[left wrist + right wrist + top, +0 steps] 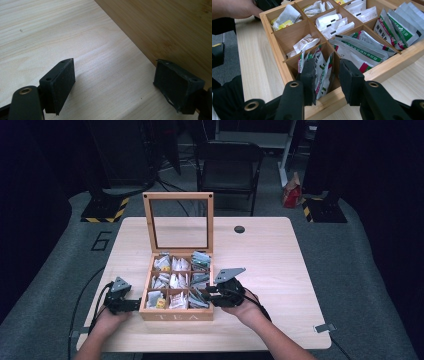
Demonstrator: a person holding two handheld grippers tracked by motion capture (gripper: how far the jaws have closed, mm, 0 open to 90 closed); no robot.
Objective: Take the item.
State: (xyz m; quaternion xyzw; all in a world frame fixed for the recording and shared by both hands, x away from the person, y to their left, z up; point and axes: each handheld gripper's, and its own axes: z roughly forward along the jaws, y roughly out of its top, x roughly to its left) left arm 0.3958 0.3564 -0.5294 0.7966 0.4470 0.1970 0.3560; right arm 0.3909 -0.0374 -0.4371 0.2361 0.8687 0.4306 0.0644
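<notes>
Pale wooden bench (270, 265) is carrying an open bamboo box (176, 314) lettered "TEA"; both hand-held grippers, left (131, 305) and right (210, 292), are gaping empty.

right tool (327, 81) jaws parted around green-and-white sachets (322, 68) in wooden tea box (387, 66) corner compartment

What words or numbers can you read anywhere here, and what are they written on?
"TEA": on the front wall of the wooden tea box.
"6": a big number on the grey floor left of the table.
The print on the green and white tea packets in the right gripper view is too blurred to read.
The white packets carry only dark marks, too small to read.
</notes>
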